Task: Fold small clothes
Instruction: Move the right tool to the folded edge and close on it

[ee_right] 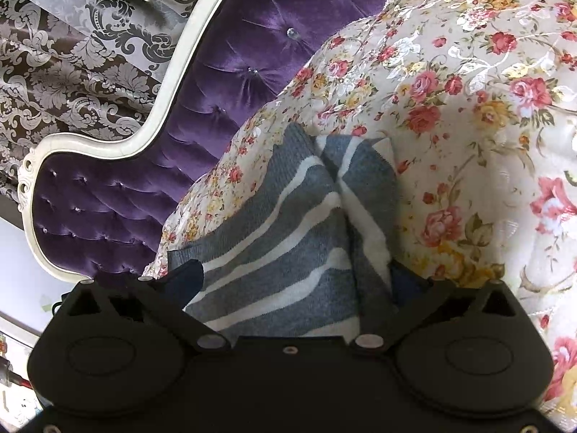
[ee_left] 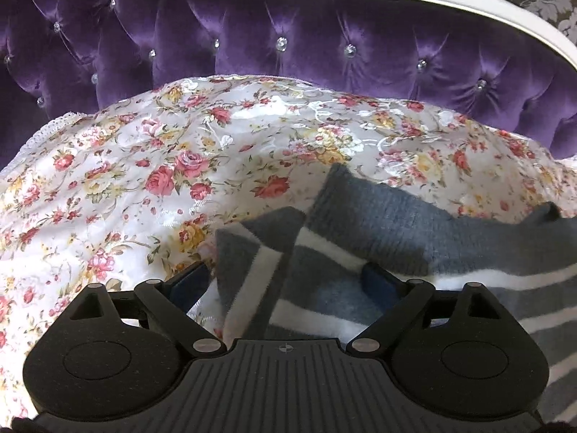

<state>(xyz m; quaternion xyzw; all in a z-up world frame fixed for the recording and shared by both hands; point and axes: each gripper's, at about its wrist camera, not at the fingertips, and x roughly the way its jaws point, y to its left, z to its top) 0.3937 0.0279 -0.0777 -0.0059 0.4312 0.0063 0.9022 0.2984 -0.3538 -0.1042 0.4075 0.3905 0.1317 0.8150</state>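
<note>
A grey-and-white striped knit garment (ee_left: 360,249) is spread on the floral bedspread (ee_left: 137,166), in front of the tufted purple headboard (ee_left: 288,43). In the left wrist view it fills the lower right, from about 3 o'clock round to 6 o'clock; in the right wrist view it sits at the centre and runs down to 6 o'clock.

The left gripper (ee_left: 292,281) is seen with its jaws set wide apart. Knit fabric is bunched between the two blue pads, with a sleeve or folded flap standing up from 6 o'clock towards 12. Whether the cloth is truly pinched cannot be told; the pads do not appear to be closed on it.

The right gripper (ee_right: 299,281) is likewise held wide, and the striped body (ee_right: 274,238) of the garment lies between its fingers. A doubled-over flap (ee_right: 364,187) is seen at about 1 o'clock of the picture's centre.

The step in hand is judged to be a mid-fold: one side or sleeve seems to be turned in over the body, while the final fold is not yet made.

For the next move, a firm hold on one edge of the knit is called for at each side, so that the layers can be lifted together and laid over evenly. Soft knit is likely to slip and sag, so the carried edge should be kept low over the bedspread.
</note>
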